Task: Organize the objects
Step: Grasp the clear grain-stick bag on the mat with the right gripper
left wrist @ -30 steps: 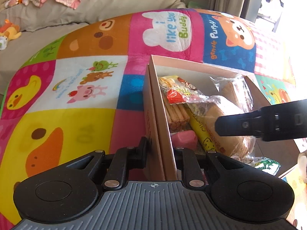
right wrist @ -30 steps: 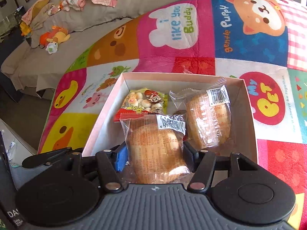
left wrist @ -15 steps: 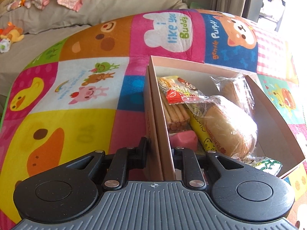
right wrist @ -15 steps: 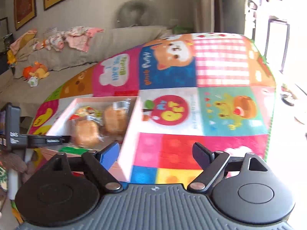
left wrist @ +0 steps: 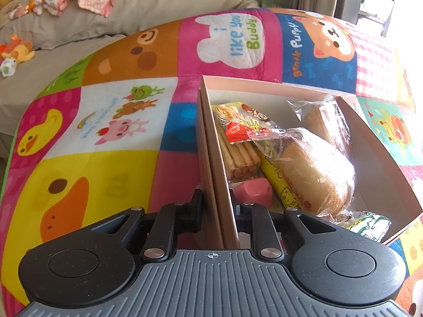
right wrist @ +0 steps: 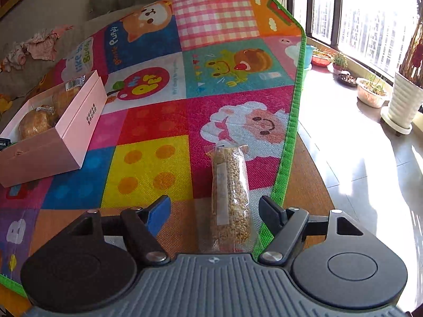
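Clamping the near wall of the pink box (left wrist: 211, 158), the left gripper (left wrist: 216, 206) has one finger outside and one inside. Packed in the box are a biscuit-stick packet (left wrist: 238, 153), a pink block (left wrist: 253, 192), a yellow packet (left wrist: 277, 182) and two wrapped buns (left wrist: 317, 174). From the right wrist, the right gripper (right wrist: 214, 211) is spread wide, empty, straddling a grain bar (right wrist: 231, 198) lying on the play mat (right wrist: 158, 132) near its green edge, long axis pointing straight ahead. The box sits well left.
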A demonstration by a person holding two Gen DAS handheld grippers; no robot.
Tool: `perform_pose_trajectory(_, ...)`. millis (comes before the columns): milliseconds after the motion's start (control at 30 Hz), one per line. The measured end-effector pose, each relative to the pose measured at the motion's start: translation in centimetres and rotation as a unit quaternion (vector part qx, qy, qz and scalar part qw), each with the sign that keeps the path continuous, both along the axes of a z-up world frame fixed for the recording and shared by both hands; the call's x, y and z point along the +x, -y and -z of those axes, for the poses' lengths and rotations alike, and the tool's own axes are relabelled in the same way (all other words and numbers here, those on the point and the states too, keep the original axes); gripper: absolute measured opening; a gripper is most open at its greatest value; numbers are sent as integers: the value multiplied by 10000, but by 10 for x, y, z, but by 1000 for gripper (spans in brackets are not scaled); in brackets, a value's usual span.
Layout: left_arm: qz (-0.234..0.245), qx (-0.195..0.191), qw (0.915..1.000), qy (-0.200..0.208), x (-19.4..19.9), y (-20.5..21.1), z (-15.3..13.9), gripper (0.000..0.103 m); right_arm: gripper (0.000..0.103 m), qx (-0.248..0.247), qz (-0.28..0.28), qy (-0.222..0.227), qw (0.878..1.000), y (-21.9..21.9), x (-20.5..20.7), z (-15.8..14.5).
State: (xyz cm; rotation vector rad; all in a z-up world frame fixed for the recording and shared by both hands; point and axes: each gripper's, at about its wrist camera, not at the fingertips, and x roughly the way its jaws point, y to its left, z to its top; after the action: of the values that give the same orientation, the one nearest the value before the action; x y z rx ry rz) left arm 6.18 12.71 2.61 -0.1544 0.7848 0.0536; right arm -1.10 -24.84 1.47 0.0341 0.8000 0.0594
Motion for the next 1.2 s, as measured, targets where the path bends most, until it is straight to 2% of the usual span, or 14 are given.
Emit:
perform_pose_trajectory(33,-7,4,10000,-2,0,0,0,20,61,-61,-53,18,10000,-5,0,-1)
perform_pose_trajectory(67,-11,6,10000,-4,0,1,0,20,52,-42,-120,7,9999,-8,-1,-1)
perform_pose_trajectory(133,-15,5,10000,-3,-1,1,0,20,40,127,-275,-30,9995,-13,-4,-4)
perform_pose_trajectory(167,-15,3,10000,-2,-1,1,0,20,38,174,-337,-28,9993,-16,-6,-5)
perform_pose_trajectory(400,-8,-10,10000,20,-2,0,0,20,36,192,-752,-83,9969,-35,-24,-9)
perform_pose_trajectory(633,-16,-20,10000,33,-2,1,0,20,42,106,-615,-5,9981,-32,-22,-10)
perform_pose_trajectory(1000,-15,-39,10000,46,-2,0,1,20,42,22,-654,-94,9978,-41,-5,-5)
perform_pose_trajectory(1067,-24,-45,10000,45,-2,0,1,20,36,-36,-723,-108,9973,-45,-9,-6)
perform_pose_trajectory(1200,-23,-79,10000,39,-2,0,1,20,31,21,-884,-227,9958,-50,-18,-10)
